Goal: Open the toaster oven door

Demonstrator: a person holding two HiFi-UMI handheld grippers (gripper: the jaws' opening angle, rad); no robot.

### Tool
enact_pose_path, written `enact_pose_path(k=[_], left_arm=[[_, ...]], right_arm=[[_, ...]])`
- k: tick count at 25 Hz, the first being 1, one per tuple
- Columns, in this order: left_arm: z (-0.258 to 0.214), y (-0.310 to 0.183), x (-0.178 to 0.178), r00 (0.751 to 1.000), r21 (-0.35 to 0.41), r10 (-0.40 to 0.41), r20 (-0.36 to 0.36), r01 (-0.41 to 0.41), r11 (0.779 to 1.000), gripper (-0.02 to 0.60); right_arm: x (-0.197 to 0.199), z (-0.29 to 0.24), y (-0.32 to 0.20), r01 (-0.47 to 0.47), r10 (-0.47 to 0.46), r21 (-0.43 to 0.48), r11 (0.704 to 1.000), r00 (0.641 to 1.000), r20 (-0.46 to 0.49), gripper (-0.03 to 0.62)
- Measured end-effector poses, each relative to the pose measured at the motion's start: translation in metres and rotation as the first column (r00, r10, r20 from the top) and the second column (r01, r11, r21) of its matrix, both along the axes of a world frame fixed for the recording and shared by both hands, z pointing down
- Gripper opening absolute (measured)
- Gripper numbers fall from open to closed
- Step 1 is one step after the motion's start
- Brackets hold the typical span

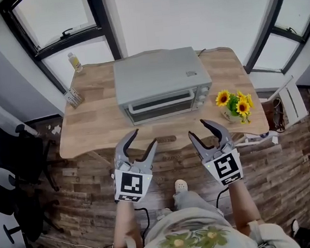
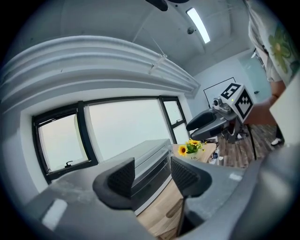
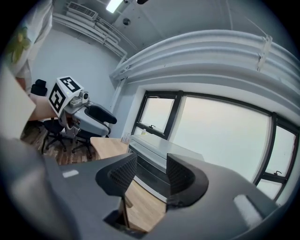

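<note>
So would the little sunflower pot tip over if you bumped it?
Probably: the sunflower pot looks small, with blooms spreading wider than its base, so it seems top-heavy. It is likely light too. It stands near the front edge of the table, so a shove might knock it off.

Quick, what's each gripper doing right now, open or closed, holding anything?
Left gripper: open, empty.
Right gripper: open, empty.

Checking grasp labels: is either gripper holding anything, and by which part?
Nothing held. Left gripper and right gripper both open, short of the toaster oven.
</note>
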State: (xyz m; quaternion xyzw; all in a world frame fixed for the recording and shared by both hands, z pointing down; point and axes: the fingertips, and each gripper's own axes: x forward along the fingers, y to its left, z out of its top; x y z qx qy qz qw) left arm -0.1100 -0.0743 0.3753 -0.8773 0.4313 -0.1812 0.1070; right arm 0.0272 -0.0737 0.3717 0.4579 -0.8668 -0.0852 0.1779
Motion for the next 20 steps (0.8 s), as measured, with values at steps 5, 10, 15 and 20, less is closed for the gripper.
enact_pose_path(k=[5, 10, 15, 20], left_arm=[[0.01, -0.022, -0.002, 0.999, -0.017, -0.027, 0.018, 0.028, 0.999, 0.241], [0.033, -0.04, -0.006, 0.996, -0.054, -0.066, 0.056, 0.069, 0.996, 0.241], [0.043, -0.059, -0.003, 0.995, -0.079, -0.082, 0.055, 0.086, 0.993, 0.241], [0.054, -0.077, 0.002, 0.992, -0.099, -0.083, 0.095, 0.093, 0.991, 0.241]], right_arm=[[-0.001, 0.009, -0.022, 0.03, -0.03, -0.018, 0.999, 0.999, -0.013, 0.184], [-0.002, 0.02, -0.039, 0.067, -0.069, -0.04, 0.997, 0.996, -0.058, 0.184], [-0.001, 0.033, -0.059, 0.101, -0.106, -0.051, 0.994, 0.989, -0.103, 0.184], [0.001, 0.043, -0.083, 0.13, -0.137, -0.065, 0.989, 0.983, -0.126, 0.184]])
